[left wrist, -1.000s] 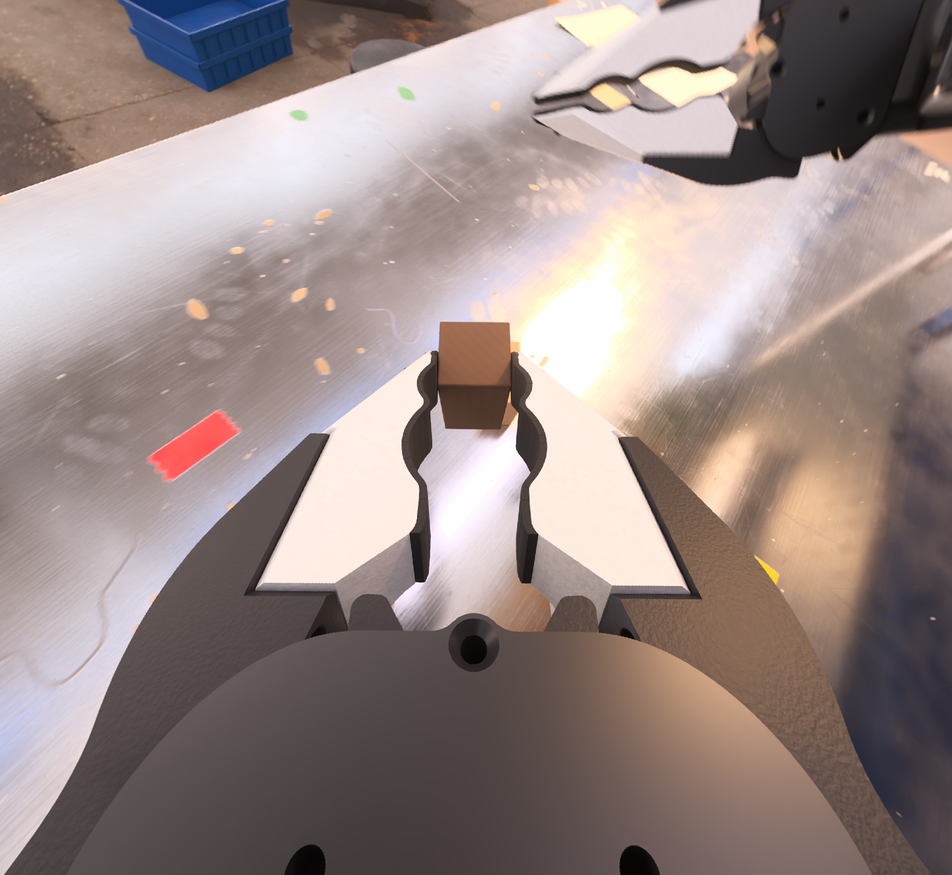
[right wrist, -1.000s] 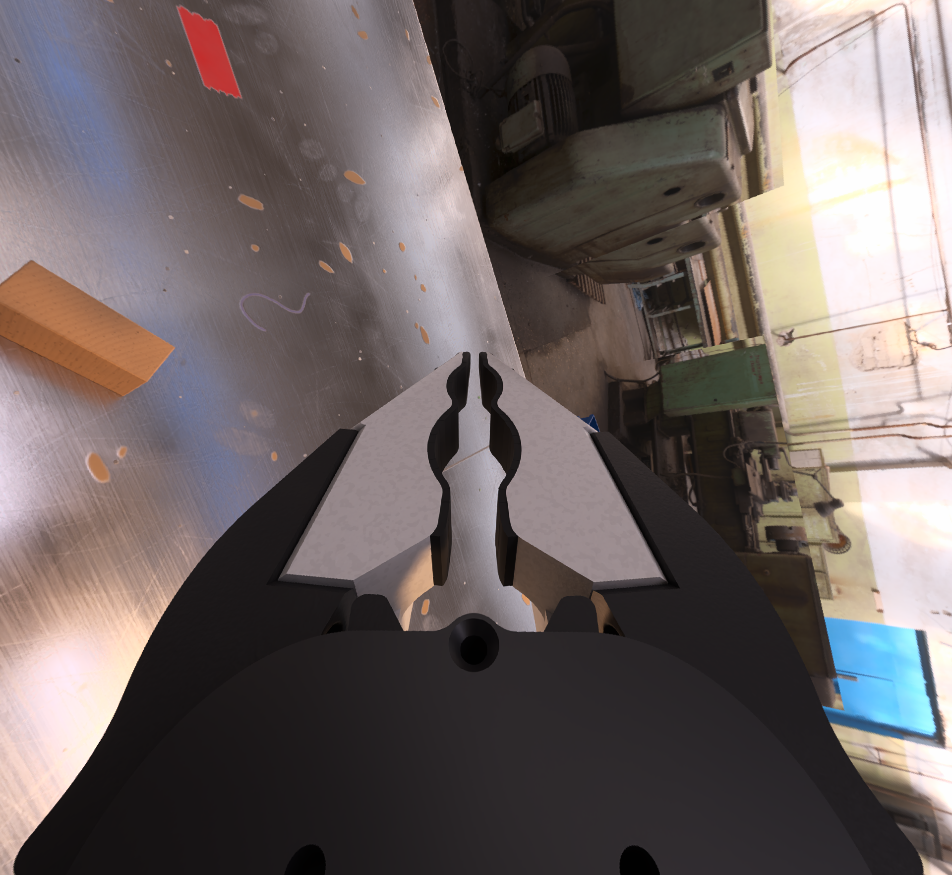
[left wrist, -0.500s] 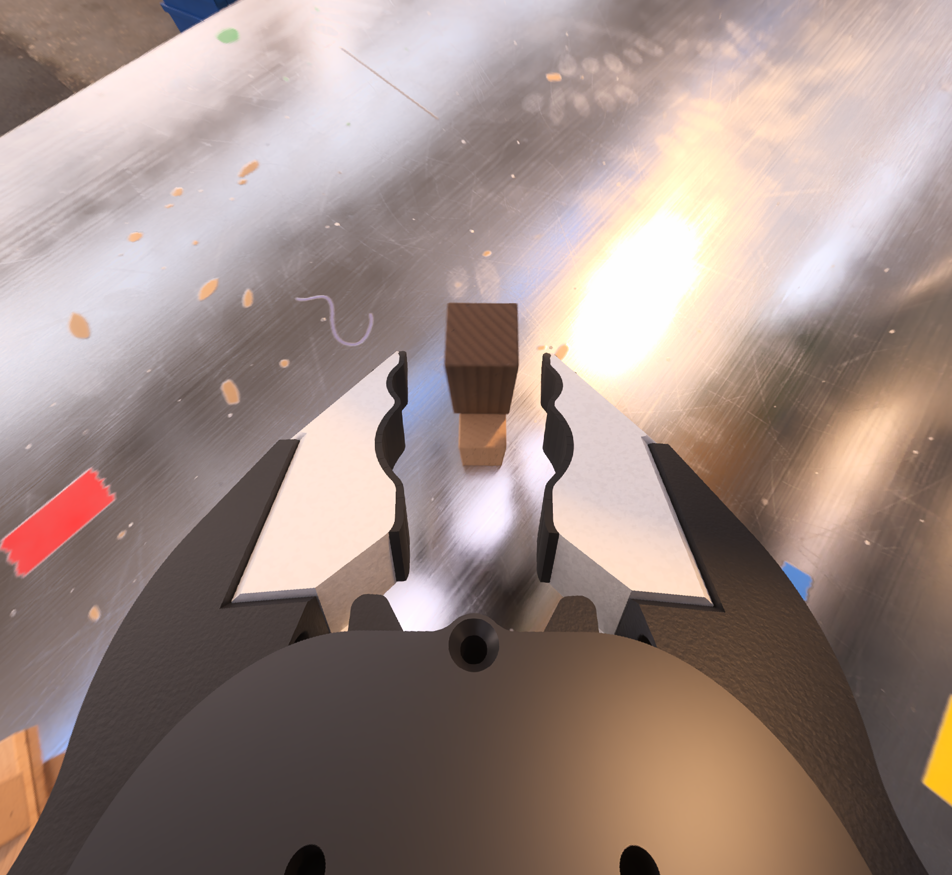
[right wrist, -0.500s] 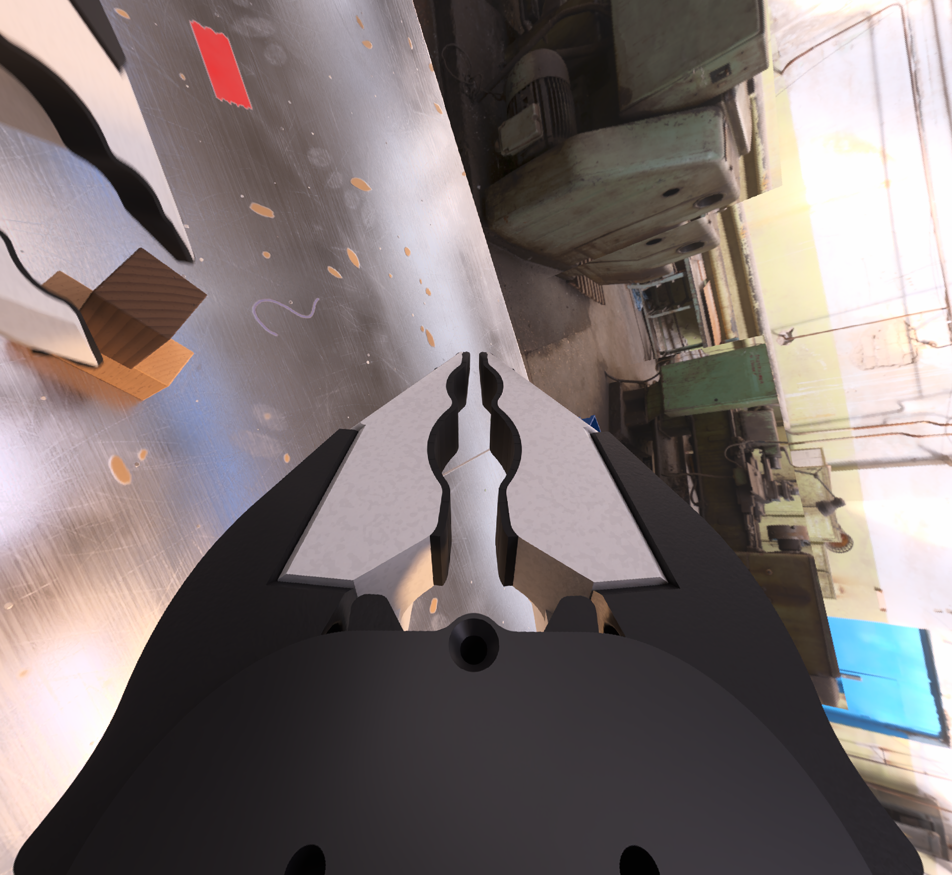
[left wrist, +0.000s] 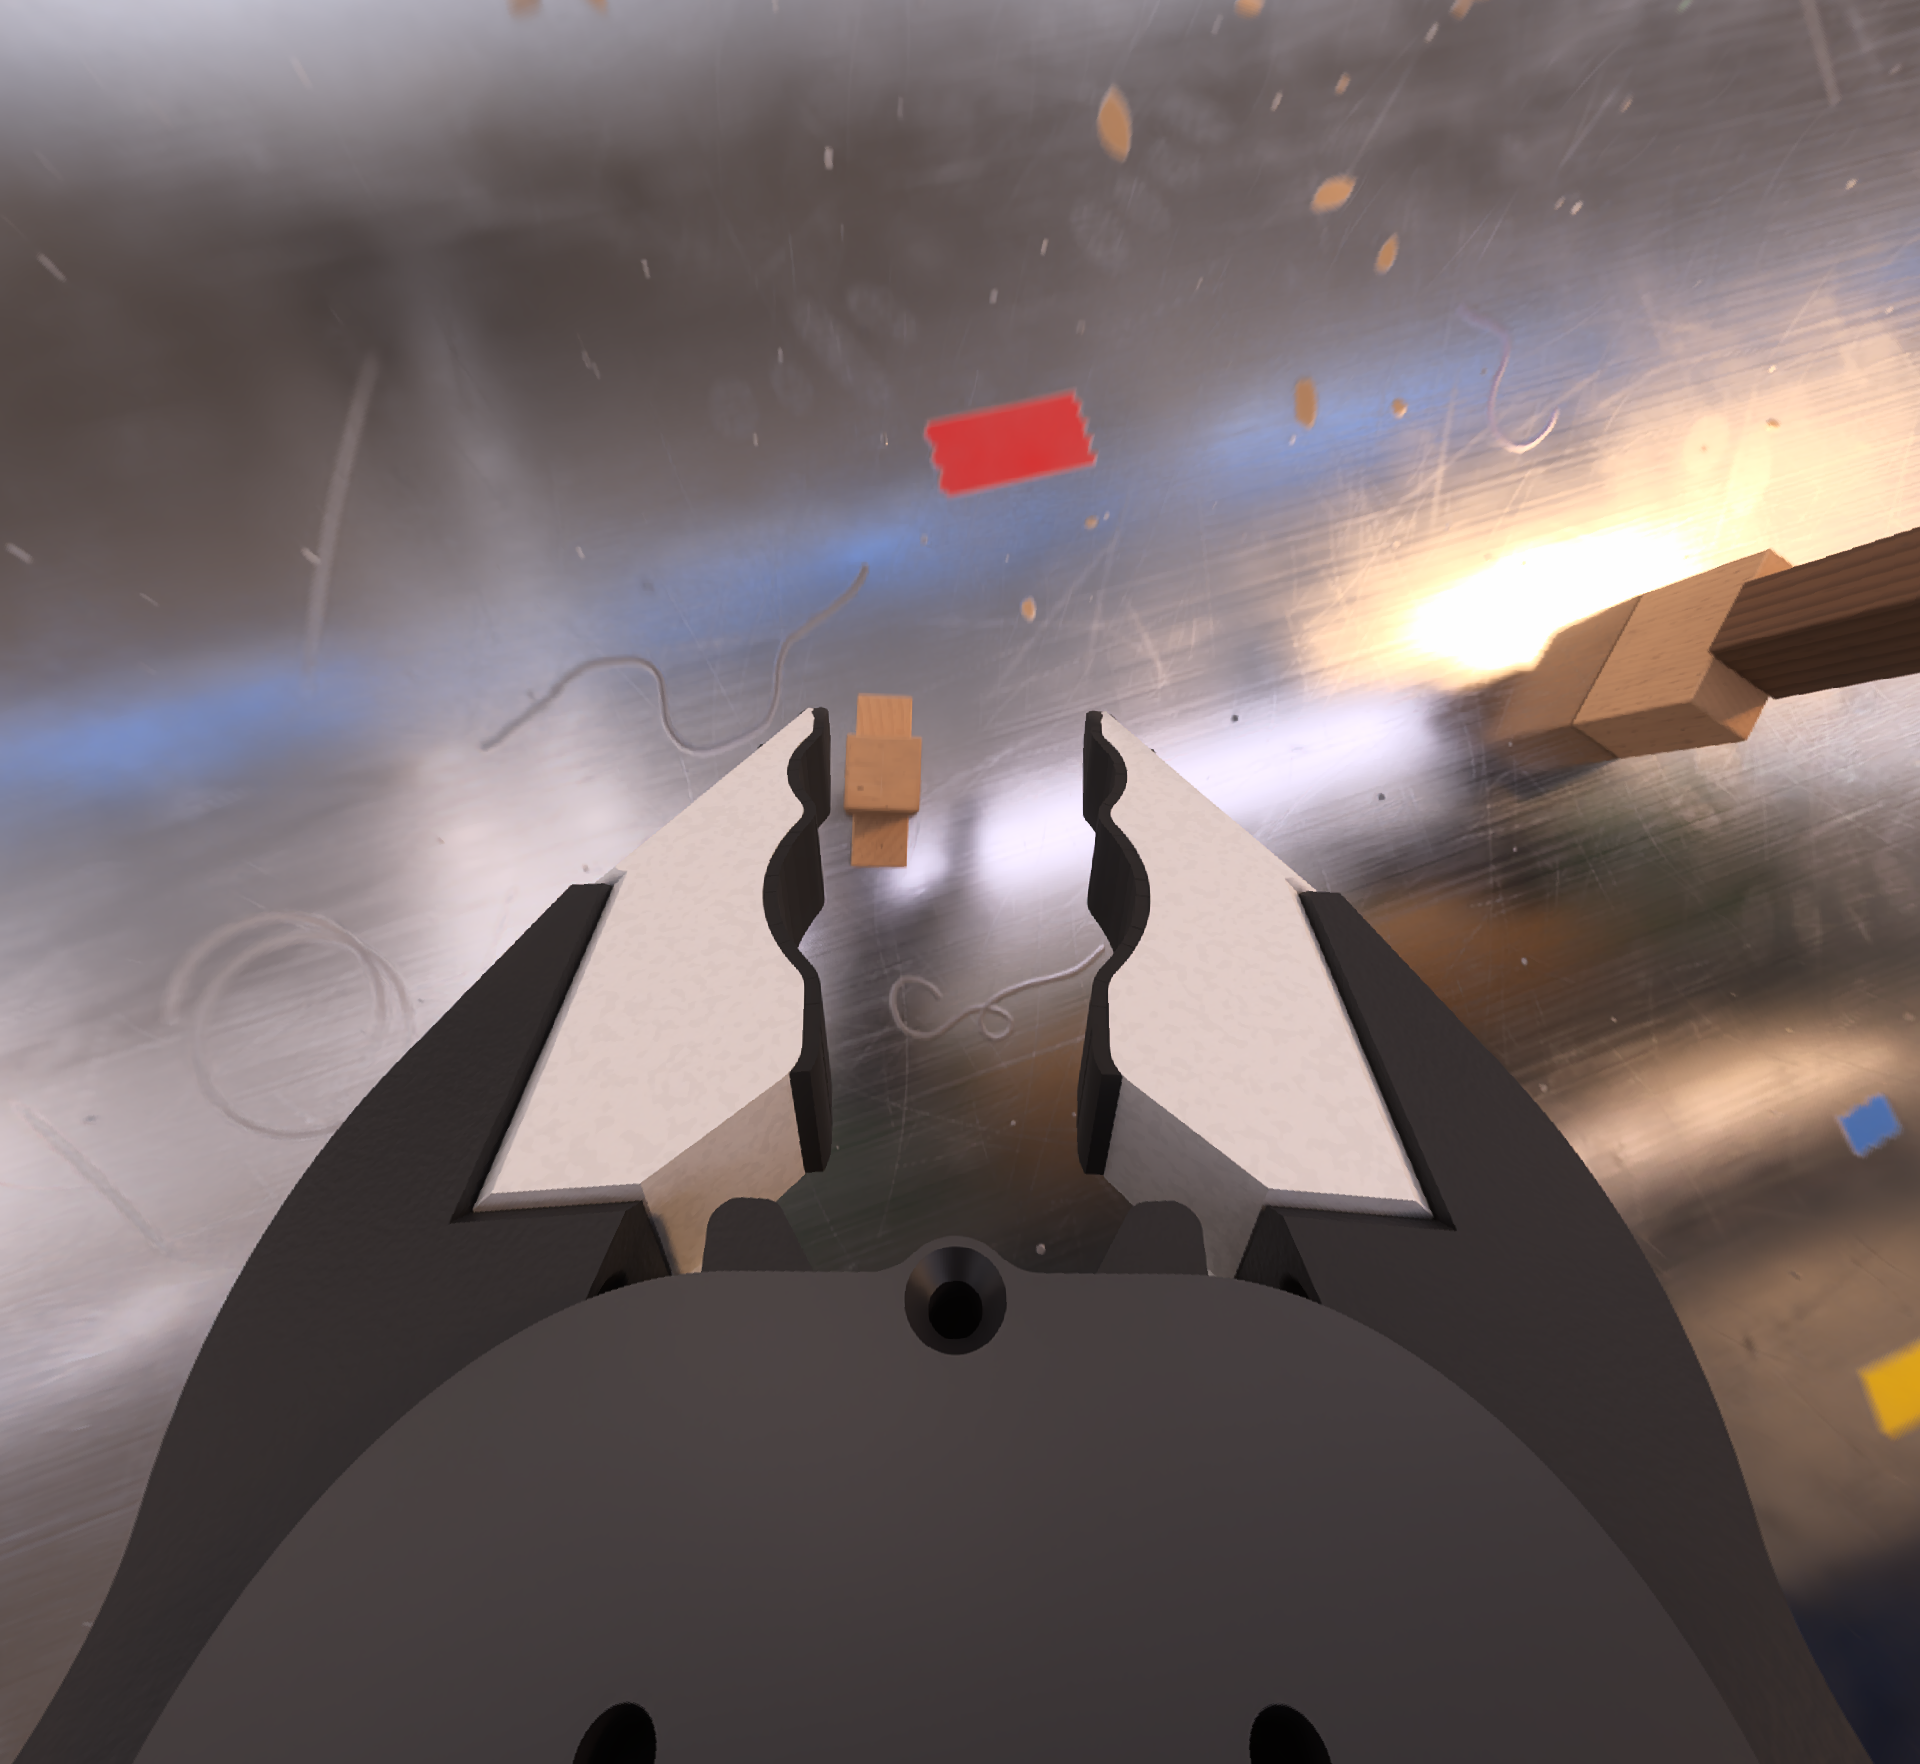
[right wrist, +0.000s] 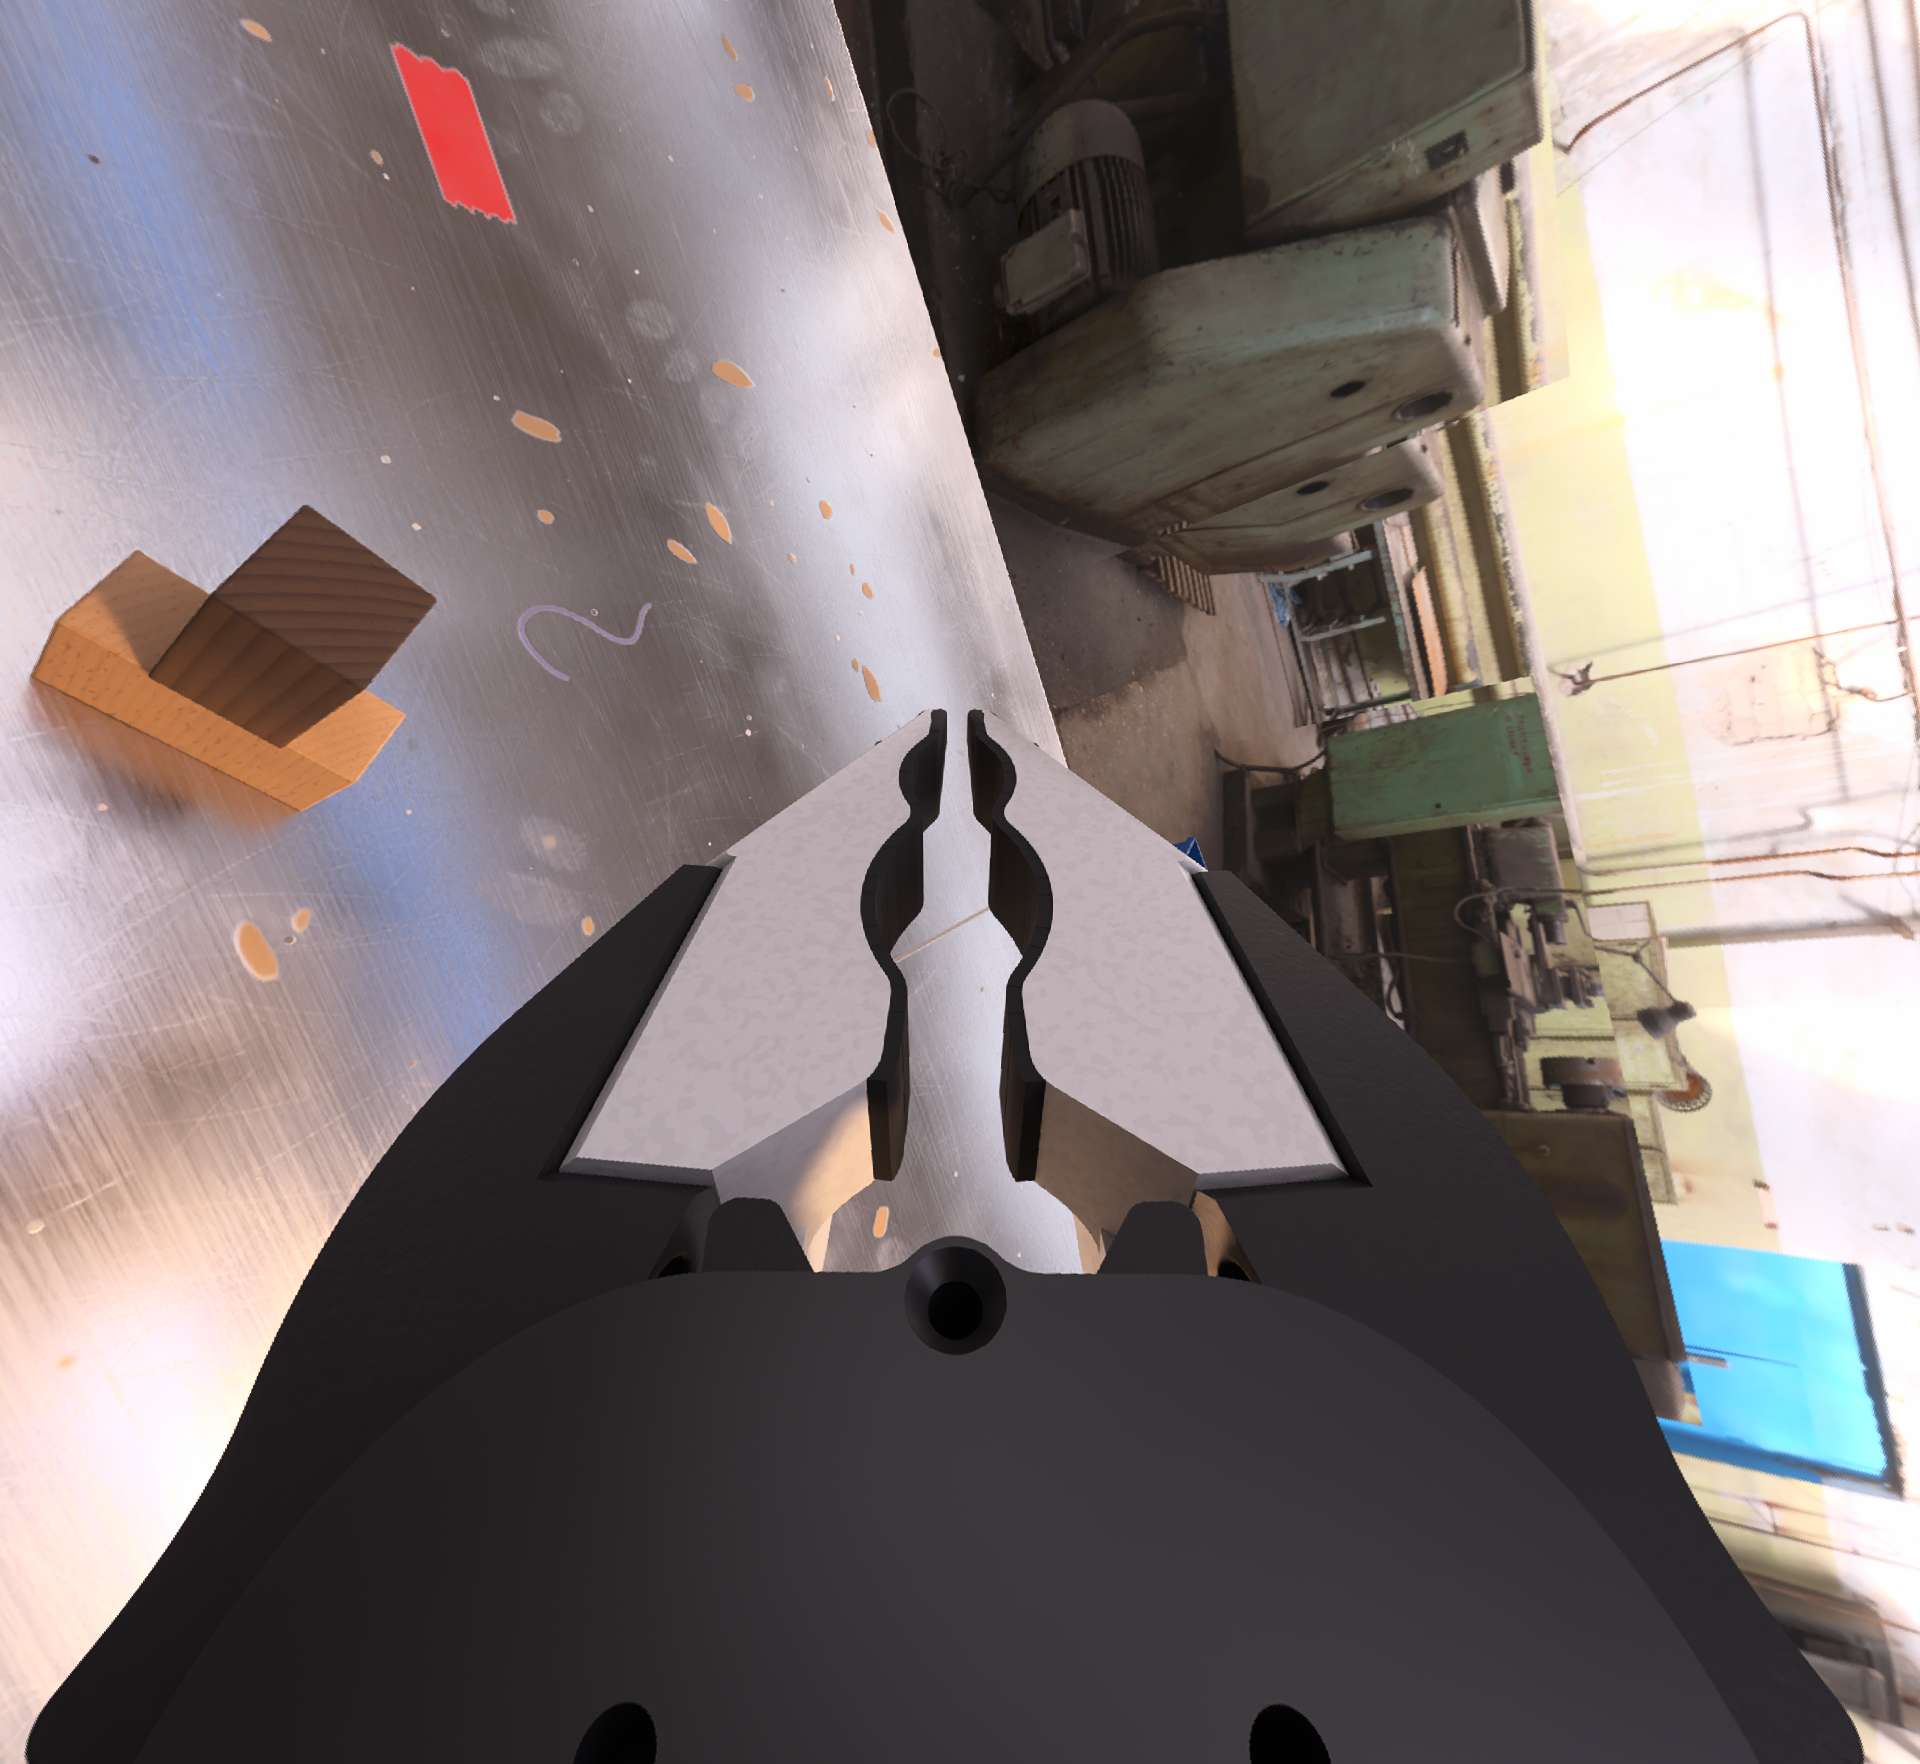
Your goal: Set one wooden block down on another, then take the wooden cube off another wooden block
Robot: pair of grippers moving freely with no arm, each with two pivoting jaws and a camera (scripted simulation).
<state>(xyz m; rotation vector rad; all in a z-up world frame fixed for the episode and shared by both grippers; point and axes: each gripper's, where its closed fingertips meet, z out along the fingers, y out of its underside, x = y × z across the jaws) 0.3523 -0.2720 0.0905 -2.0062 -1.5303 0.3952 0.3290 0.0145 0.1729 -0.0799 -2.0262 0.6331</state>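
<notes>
Your left gripper (left wrist: 954, 727), fingers wide and empty, has released the dark block (right wrist: 296, 623) onto the pale block (right wrist: 208, 706); another stack (left wrist: 881, 779) is ahead. Right gripper (right wrist: 956, 727) fingers stay nearly closed, empty.

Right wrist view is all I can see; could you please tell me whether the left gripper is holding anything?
Observer: No, the left gripper is open and empty.
Operator: Thank you. Is there a second stack besides the dark cube on the light block?
Observer: Yes, a pale wooden cube sits on a pale block, seen beyond the left gripper's fingertips.
Operator: Any tape other than the red strip?
Observer: A blue patch and a yellow patch lie on the table at the left wrist view's right edge.
</notes>
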